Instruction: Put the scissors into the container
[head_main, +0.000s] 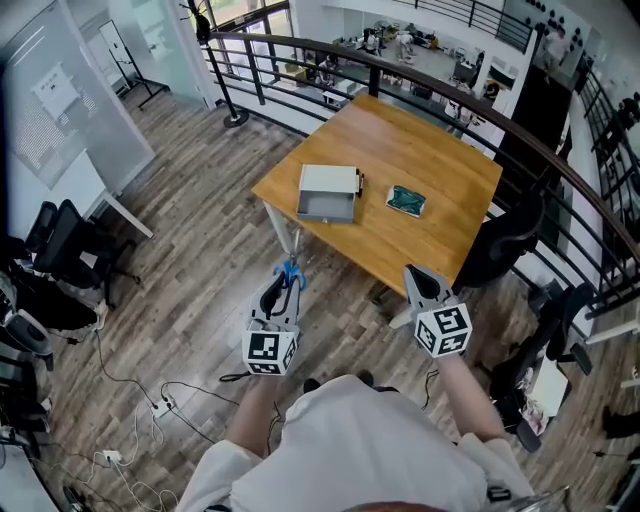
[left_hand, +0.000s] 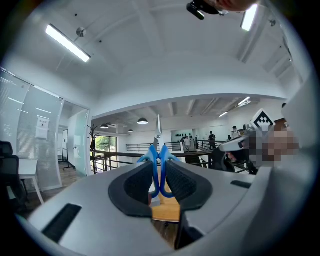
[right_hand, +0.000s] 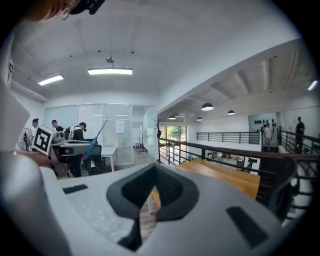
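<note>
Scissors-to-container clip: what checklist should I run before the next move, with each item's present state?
1. Scissors clamped in the left hand-held gripper: ok.
2. Container sitting on the table: ok.
3. Container's opening facing up: cannot tell.
4. Scissors above the container: not ok, they are over the floor, short of the table.
5. Right hand-held gripper empty, off to the side: ok.
6. Green packet apart from the container: ok.

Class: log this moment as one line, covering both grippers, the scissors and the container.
left gripper: shut on scissors | right gripper: shut, empty | container: on table, scissors not yet inside
</note>
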